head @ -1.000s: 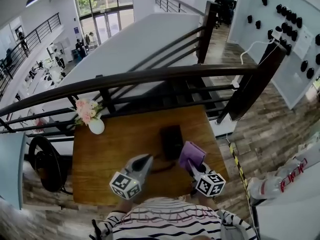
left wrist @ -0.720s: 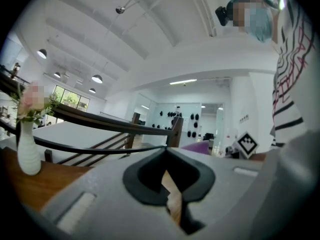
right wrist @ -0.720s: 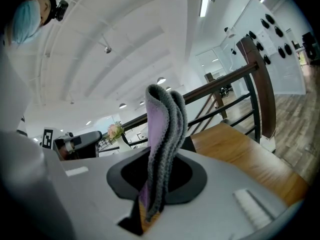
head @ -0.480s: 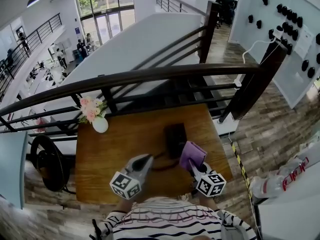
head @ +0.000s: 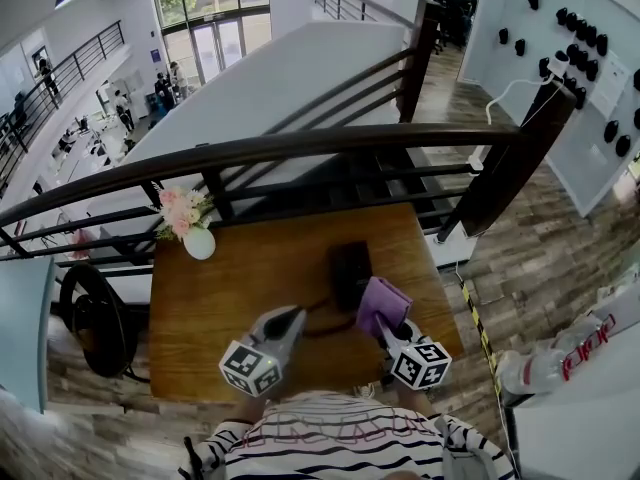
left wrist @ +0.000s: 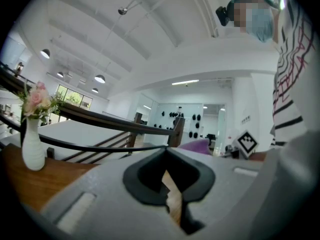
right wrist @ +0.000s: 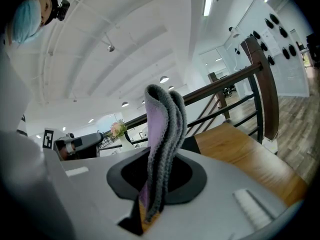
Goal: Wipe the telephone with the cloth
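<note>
Jaws on our left gripper (head: pixel 291 320) are closed on nothing, over the wooden tabletop (head: pixel 240 288). Telephone (head: pixel 350 271) sits centre-right: black, hard, boxy. It probably slides if shoved, so we'd wipe lightly. Right gripper (head: pixel 388 330) pinches the folded purple cloth (head: pixel 383 304), soft, knitted and floppy, just beside the telephone.
</note>
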